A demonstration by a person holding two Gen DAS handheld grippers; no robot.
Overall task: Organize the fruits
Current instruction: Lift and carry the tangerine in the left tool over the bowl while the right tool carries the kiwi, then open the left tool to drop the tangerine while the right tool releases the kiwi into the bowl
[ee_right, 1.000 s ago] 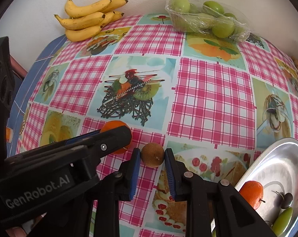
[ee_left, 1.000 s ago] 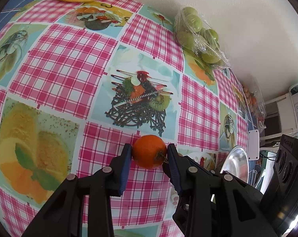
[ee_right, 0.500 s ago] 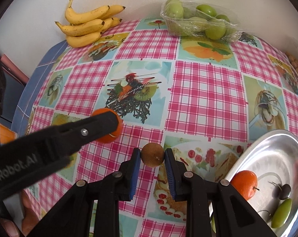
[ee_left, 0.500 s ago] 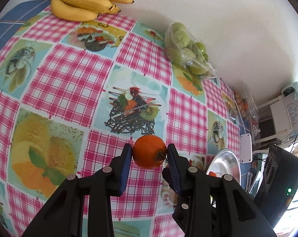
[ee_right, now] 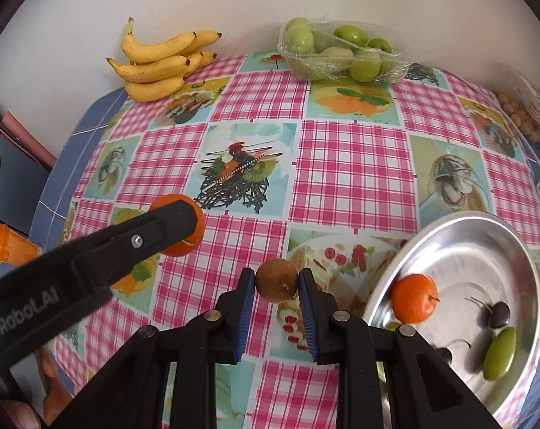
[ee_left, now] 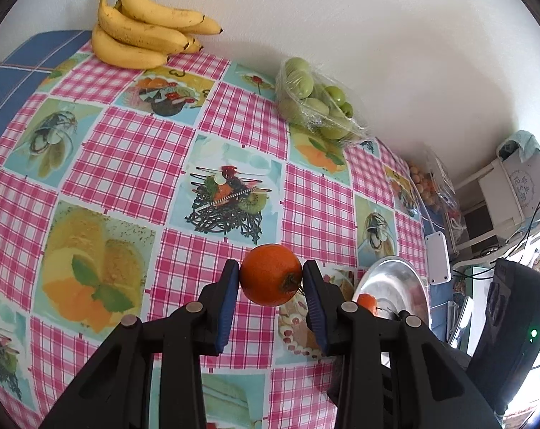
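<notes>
Two grips: left gripper (ee_left: 271,280) fingers on half-hidden orange (ee_right: 184,227); right gripper (ee_right: 276,280) on kiwi (ee_right: 277,279).

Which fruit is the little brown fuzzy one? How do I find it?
Find the shiny metal bowl at the table's right side. Just left of it, the right tool pinches the kiwi. It is brown and smaller than the oranges.

in the right wrist view the left gripper's (ee_right: 178,225) black finger covers most of the orange (ee_right: 194,227) it holds. the silver tray (ee_right: 484,225) is cut off at the lower right, and a dark fruit (ee_right: 445,354) in it is half hidden behind the right gripper (ee_right: 277,282). the small brown things in the bag (ee_right: 520,114) at the far right are too small to tell.
</notes>
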